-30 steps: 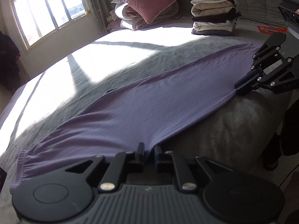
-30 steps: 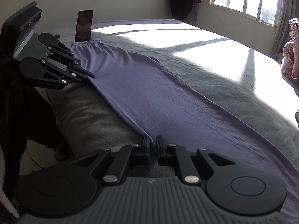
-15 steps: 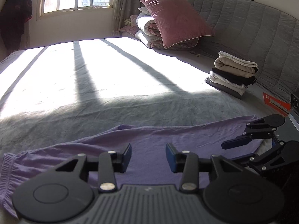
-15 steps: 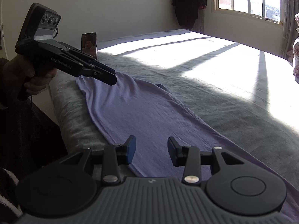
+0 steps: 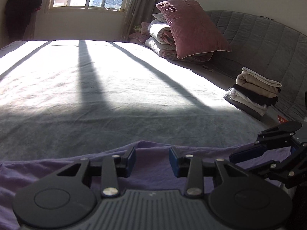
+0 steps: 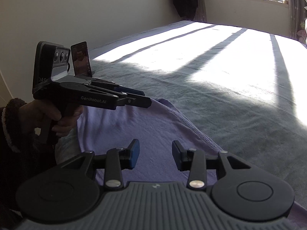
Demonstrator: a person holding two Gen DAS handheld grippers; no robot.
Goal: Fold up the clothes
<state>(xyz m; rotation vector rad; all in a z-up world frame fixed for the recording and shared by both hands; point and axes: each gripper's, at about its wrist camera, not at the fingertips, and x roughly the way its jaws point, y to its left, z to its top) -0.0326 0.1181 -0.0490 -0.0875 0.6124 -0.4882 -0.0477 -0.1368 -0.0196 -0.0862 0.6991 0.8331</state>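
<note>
Both claws stand parted with nothing between their blue pads, having just been opening: the left gripper [image 5: 152,161] and the right gripper [image 6: 155,156] hang over the purple garment [image 5: 153,169]. That garment lies flat along the near edge of the grey bed [image 5: 119,122], at six o'clock. Folded clothes [image 5: 255,94] are stacked at three o'clock, a pink pillow [image 5: 191,26] at one o'clock.

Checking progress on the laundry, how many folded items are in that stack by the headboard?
5 layers show in the folded stack beside the headboard: cream on top, tan, black, white, grey at the bottom. More may be hidden within.
</note>
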